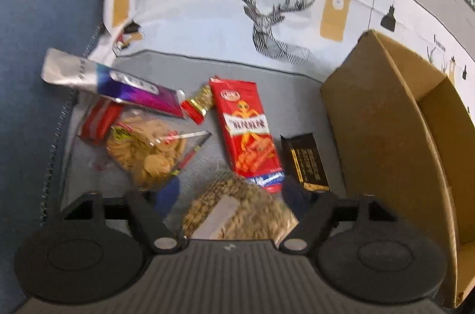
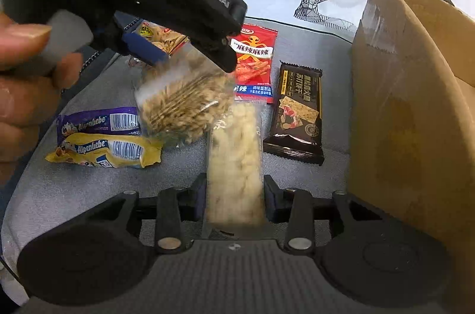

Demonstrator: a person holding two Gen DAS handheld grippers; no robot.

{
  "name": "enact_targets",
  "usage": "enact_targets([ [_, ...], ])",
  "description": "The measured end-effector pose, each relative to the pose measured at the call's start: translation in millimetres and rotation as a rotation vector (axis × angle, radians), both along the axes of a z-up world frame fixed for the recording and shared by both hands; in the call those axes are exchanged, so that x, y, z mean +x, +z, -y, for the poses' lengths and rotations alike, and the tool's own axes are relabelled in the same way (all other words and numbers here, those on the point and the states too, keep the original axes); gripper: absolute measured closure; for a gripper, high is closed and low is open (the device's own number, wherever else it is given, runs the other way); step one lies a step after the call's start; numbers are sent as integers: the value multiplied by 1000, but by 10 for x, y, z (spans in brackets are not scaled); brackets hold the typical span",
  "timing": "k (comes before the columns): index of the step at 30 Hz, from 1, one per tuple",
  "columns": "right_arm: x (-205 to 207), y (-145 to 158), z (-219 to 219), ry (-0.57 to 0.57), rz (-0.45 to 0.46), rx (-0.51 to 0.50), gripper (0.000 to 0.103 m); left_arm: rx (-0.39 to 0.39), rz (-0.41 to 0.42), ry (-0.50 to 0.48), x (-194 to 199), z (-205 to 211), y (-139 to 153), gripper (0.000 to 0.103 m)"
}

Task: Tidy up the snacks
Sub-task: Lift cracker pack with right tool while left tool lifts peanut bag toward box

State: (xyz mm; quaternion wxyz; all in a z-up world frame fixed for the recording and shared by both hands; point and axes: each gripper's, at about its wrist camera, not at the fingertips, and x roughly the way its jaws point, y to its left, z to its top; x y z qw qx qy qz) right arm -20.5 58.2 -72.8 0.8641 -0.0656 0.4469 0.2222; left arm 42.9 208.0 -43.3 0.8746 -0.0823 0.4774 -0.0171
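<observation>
Left wrist view, left to right: blue cushion (image 1: 44, 26); silver-purple pouch (image 1: 118, 82); red wrapper (image 1: 99, 118); clear bag of round crackers (image 1: 148, 150); small red-gold candy (image 1: 197, 104); red spicy-strip packet (image 1: 248, 133); black cracker bar (image 1: 305, 162); open cardboard box (image 1: 394, 136) at far right. All lie on a grey fabric surface (image 1: 202, 70) before a deer-print backdrop (image 1: 267, 8). Left gripper (image 1: 234, 192): jaws closed on a clear bag of brown grain snack (image 1: 237, 213), held between blue pads.

Right wrist view, left to right: person's hand (image 2: 20, 82) on the left gripper; purple and yellow Alpenliebe packets (image 2: 104, 142) lying touching; grain snack bag lifted above the surface. Right gripper (image 2: 234, 195): jaws narrowly parted, clamping a clear sleeve of pale biscuits (image 2: 234, 153). Box stands right.
</observation>
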Motion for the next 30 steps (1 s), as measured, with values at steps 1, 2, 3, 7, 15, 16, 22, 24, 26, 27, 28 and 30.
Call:
enact_targets([
  [1, 1, 1, 2, 0, -2, 1, 62, 16, 6, -6, -11, 0, 25, 17],
  [2, -4, 6, 3, 1, -2, 1, 62, 27, 6, -15, -18, 1, 35, 17],
  [3, -5, 7, 7, 1, -4, 3, 61, 34, 1, -26, -35, 6, 30, 17],
  [7, 2, 9, 8, -3, -9, 4, 61, 41, -58, -66, -28, 42, -125, 9],
  [15, 10, -14, -8, -5, -13, -4, 60, -5, -101, -45, -5, 17, -262, 9],
  [16, 7, -16, -6, -5, -13, -4, 60, -11, -111, -45, -2, 16, -284, 9],
  [22, 13, -21, 3, -15, -15, 0, 60, -27, -147, -21, 18, -10, -391, 9],
  [24, 13, -23, 3, -19, -13, 0, 60, -41, -149, -8, 17, -29, -395, 10],
  [26, 2, -24, -2, -22, -8, -4, 64, -65, -147, -3, 17, -53, -388, 16],
  [27, -5, -22, -5, -23, -5, -6, 64, -71, -146, 1, 18, -61, -381, 17],
  [28, -11, -16, -8, -23, -2, -7, 65, -74, -142, 0, 17, -65, -371, 19],
  [30, -26, 5, -9, -28, 3, -9, 65, -64, -127, 4, 10, -64, -330, 20],
])
